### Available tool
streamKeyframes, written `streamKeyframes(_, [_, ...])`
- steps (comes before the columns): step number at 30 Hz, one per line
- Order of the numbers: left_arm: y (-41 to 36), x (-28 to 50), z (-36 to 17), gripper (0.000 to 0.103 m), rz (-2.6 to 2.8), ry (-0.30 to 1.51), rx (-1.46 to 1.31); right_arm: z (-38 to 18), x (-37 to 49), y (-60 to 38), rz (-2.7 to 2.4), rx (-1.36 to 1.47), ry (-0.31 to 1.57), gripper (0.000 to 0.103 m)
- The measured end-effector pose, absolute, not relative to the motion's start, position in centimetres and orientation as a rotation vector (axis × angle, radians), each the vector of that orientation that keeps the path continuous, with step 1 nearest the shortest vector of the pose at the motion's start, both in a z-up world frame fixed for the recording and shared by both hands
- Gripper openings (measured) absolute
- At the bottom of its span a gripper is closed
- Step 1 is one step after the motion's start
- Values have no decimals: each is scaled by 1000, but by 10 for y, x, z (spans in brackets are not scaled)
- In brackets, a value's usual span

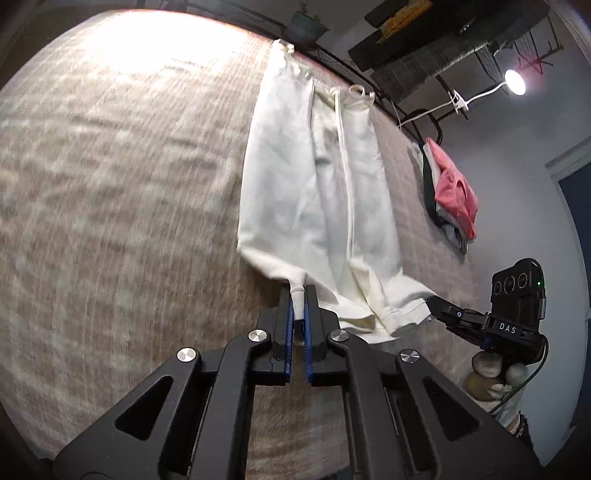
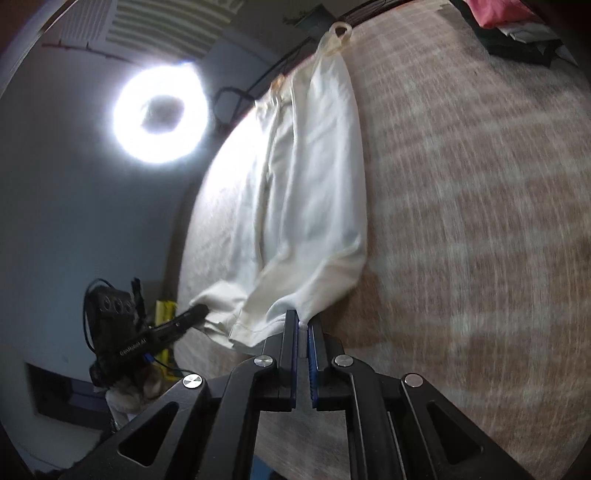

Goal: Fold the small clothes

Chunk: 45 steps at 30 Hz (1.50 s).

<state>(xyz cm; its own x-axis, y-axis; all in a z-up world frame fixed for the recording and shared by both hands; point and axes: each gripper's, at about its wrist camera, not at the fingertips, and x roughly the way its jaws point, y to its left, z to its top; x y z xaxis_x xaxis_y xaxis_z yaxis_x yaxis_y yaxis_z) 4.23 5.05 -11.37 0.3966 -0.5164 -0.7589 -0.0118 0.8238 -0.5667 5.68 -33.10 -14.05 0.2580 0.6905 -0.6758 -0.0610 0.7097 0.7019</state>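
Two grippers pinch white shorts (image 1: 317, 192), folded pile (image 1: 450, 188) nearby — ring light (image 2: 160, 110).

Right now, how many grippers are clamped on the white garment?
2. The left gripper pinches one near corner of the white garment; the right gripper pinches the other near corner.

blurred bedcover (image 1: 110, 206), clothes pile (image 2: 517, 26) cropped

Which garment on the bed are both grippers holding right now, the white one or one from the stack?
The white shorts: left gripper and right gripper each pinch their near hem. The pink-topped stack lies untouched, apart.
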Motion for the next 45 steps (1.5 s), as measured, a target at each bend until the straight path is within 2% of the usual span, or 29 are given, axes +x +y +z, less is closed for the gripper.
streamKeyframes(11, [52,115,-105,2,-310,1102,-546,-116,114,-331,519,666,1121,2])
streamKeyframes(29, [47,159,-126,3,-270,1122,-520,-146,169,-324,432,668,1173,2])
streamKeyframes(32, [50,162,-124,13,-265,1127,-518,-147,173,-319,422,650,1177,6])
streamKeyframes(33, [51,162,-123,20,-261,1117,-516,-147,173,-318,413,638,1180,7])
streamKeyframes(34, [52,161,-121,27,-253,1106,-509,-147,174,-317,403,625,1185,14])
streamKeyframes(36, [55,158,-115,31,-251,1082,-503,-146,174,-318,377,606,1177,29])
streamKeyframes(40, [56,151,-107,31,-263,1050,-473,-139,170,-322,368,567,1145,29])
streamKeyframes(43, [49,145,-104,31,-282,1041,-420,-131,163,-317,415,502,1122,23])
streamKeyframes(45, [41,143,-106,31,-292,1047,-378,-127,158,-308,445,444,1113,23])
